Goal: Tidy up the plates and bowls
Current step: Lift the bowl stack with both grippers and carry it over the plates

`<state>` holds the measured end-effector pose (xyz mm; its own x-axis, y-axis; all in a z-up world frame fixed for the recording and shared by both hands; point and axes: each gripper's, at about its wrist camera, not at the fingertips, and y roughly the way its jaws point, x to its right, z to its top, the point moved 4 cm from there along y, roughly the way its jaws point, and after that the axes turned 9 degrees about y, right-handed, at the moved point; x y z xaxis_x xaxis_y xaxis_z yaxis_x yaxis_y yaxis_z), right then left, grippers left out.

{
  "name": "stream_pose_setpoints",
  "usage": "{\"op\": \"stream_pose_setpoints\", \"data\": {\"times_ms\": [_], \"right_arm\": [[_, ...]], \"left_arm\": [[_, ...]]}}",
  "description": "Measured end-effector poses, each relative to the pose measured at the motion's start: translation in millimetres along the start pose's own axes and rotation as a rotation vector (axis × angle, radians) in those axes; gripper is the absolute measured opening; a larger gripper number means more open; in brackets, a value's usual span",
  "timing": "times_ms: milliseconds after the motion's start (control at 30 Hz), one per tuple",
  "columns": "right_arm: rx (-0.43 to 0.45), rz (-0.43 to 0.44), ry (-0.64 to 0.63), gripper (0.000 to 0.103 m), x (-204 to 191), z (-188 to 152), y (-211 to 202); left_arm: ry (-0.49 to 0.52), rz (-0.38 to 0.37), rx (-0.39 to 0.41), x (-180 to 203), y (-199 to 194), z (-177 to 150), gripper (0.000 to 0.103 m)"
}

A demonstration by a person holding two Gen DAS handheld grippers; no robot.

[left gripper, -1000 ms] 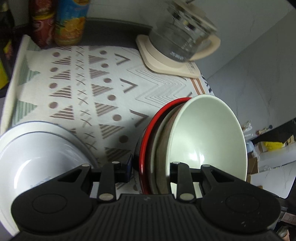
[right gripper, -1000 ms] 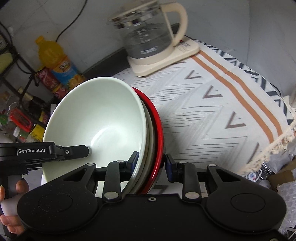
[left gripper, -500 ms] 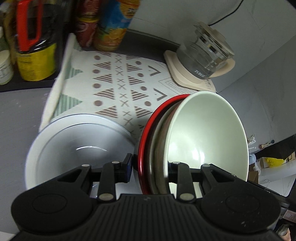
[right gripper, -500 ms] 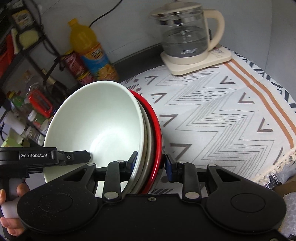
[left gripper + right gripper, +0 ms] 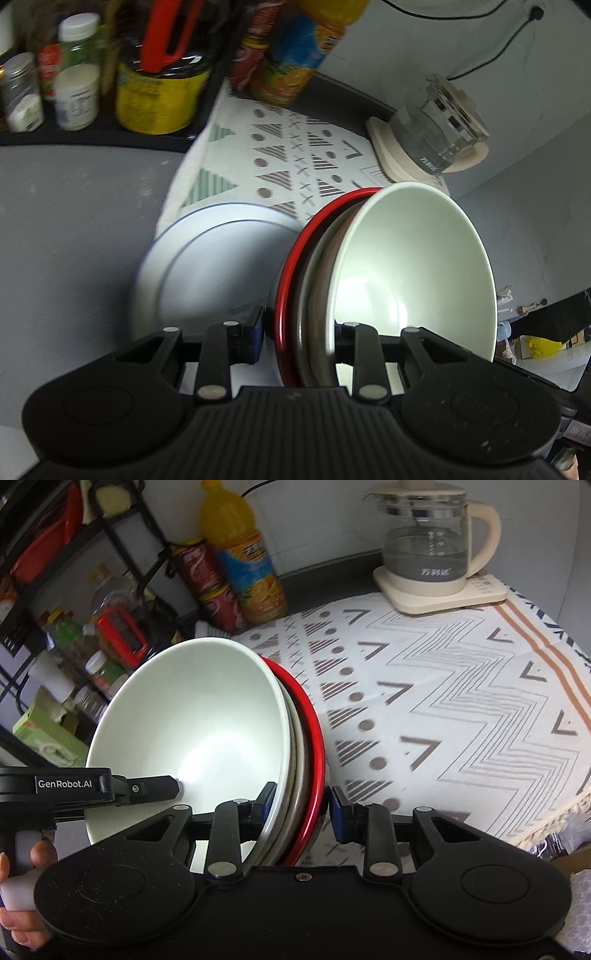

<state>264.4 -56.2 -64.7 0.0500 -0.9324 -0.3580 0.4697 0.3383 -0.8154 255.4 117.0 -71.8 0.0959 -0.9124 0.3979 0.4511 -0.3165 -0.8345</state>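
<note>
Both grippers clamp the same nested stack (image 5: pixel 369 288), held on edge in the air above the cloth (image 5: pixel 461 709). Stack order: pale green bowl (image 5: pixel 195 731), then a grey and a brownish dish, red plate (image 5: pixel 291 295) outermost.

Left gripper (image 5: pixel 299 334): fingers narrow, pinching the stack rim; red plate is on its left finger, bowl mouth opens right. Right gripper (image 5: pixel 301 805): same pinch from the opposite side of the rim, with the bowl wall on its left finger. Its right pad sits just off the red rim in this view, so I can't confirm contact there.

Key relation: white plate (image 5: pixel 218 273) lies flat at the cloth's near left edge, directly on the red-plate side of the stack, just beside the left gripper. My read: the stack goes down there, tipping red side first. The left hand is nearer and leads.

Risk: the bowl slides out during the tilt.

Kettle (image 5: pixel 432 542) sits far right, well clear.
</note>
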Motion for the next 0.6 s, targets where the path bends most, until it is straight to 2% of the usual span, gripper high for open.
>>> {"op": "stream_pose_setpoints", "data": {"times_ms": [333,600], "right_arm": [[-0.052,0.002,-0.040,0.030,-21.0,-22.6,12.9],[-0.061,-0.010,-0.072,0.029,-33.4,-20.8,27.9]], "left_arm": [[-0.063,0.022,0.014,-32.1,-18.1,-21.1,0.028],[-0.105,0.031,0.023,-52.7,-17.8,-26.5,0.028]]}}
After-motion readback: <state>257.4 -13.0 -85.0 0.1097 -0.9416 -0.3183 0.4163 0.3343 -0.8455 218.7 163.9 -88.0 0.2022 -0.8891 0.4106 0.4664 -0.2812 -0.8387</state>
